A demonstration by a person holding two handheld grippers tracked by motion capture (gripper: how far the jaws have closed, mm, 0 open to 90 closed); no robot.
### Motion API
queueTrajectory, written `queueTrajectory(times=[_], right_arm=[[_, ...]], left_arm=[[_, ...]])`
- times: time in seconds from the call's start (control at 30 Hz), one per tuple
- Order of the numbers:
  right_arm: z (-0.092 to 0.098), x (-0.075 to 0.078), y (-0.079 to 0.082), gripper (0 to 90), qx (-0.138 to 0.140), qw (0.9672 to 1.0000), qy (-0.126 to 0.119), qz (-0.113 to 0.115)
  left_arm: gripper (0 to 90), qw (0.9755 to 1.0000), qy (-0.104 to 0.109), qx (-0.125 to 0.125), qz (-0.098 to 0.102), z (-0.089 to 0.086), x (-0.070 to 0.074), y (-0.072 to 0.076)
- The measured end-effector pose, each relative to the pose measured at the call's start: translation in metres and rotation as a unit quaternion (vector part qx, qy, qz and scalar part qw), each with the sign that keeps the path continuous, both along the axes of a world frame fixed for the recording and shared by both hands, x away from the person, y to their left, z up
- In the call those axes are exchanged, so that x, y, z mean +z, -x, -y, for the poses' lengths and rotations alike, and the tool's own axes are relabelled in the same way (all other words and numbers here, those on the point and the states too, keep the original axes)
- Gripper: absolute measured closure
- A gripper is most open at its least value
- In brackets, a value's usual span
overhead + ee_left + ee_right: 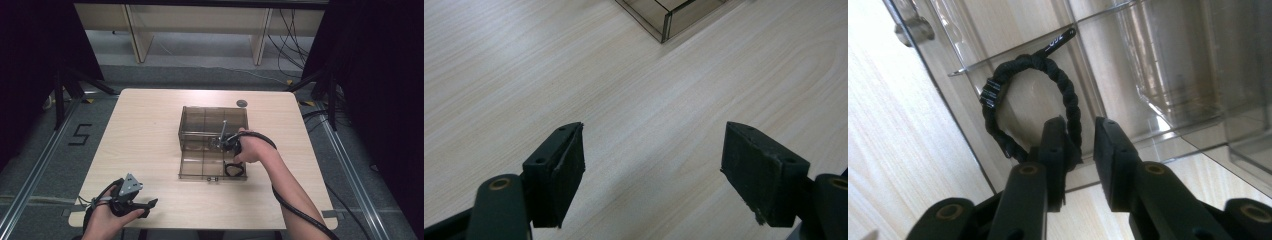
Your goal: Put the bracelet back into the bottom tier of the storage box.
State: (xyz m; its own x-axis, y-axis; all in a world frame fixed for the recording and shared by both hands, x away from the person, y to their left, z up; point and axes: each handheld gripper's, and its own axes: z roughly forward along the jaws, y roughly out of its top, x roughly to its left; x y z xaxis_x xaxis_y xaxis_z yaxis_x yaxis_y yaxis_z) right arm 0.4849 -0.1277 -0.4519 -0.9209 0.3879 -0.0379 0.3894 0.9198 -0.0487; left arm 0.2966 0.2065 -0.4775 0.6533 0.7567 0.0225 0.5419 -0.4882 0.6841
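Observation:
A smoky clear plastic box (183,131) with divided compartments lies open in the middle of the table, its lid (189,168) folded toward me. A black braided band (234,170) lies in the lid's right compartment. My right gripper (231,158) points down at it. In the right gripper view the band (998,100) loops up from behind one jaw, and the right gripper (1080,125) stands open with a narrow bare gap between its pads. My left gripper (149,207) rests near the table's front left, and the left gripper (654,150) is open wide over bare wood.
A small dark round disc (242,103) sits at the table's far edge behind the box. One corner of the box (664,20) is at the top of the left gripper view. Bare wood (145,130) spreads left of the box.

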Motion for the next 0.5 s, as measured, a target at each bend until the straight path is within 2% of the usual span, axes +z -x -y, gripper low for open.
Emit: queueTrajectory(times=[0.03, 0.07, 0.17, 0.2, 0.27, 0.3, 0.33, 0.37, 0.43, 0.5], right_arm=[[0.0, 0.0, 0.0, 74.6, 0.0, 1.0, 0.0, 0.0], [0.001, 0.004, 0.001, 72.7, -0.001, 1.0, -0.007, 0.006], [0.003, 0.006, 0.003, 72.1, -0.008, 0.9998, -0.019, 0.005], [0.003, 0.009, 0.004, 71.7, -0.005, 0.9999, -0.012, 0.011], [0.006, 0.014, 0.008, 70.4, -0.005, 0.9995, -0.02, 0.023], [0.008, 0.015, 0.009, 69.8, -0.007, 0.9994, -0.028, 0.018], [0.012, 0.016, 0.008, 69.1, 0.02, 0.9987, -0.035, 0.032], [0.013, 0.017, 0.009, 68.5, 0.02, 0.9985, -0.04, 0.033], [0.016, 0.018, 0.011, 67.8, 0.015, 0.9985, -0.042, 0.033], [0.022, 0.023, 0.018, 67.1, -0.002, 0.9984, -0.045, 0.034]], left_arm=[[25.0, 1.0, 0.005, 0.007, 0.003, 0.001, -0.001, 0.0], [25.0, 1.0, -0.004, -0.003, -0.001, -0.001, 0.0, 0.0], [25.0, 1.0, 0.003, 0.004, 0.001, 0.001, -0.001, 0.0], [25.0, 1.0, 0.001, 0.006, 0.002, 0.0, -0.001, 0.0], [24.9, 1.0, 0.0, 0.001, 0.004, 0.0, 0.0, 0.0], [24.9, 1.0, 0.002, 0.004, 0.006, 0.0, -0.001, 0.0], [24.9, 0.9999, 0.006, 0.007, 0.006, 0.001, -0.001, 0.0], [25.0, 1.0, -0.004, 0.004, 0.004, 0.0, 0.0, -0.001], [24.9, 0.9999, -0.006, 0.008, 0.009, 0.0, -0.001, -0.001], [24.9, 0.9999, 0.007, 0.008, 0.006, 0.001, -0.001, 0.0]])
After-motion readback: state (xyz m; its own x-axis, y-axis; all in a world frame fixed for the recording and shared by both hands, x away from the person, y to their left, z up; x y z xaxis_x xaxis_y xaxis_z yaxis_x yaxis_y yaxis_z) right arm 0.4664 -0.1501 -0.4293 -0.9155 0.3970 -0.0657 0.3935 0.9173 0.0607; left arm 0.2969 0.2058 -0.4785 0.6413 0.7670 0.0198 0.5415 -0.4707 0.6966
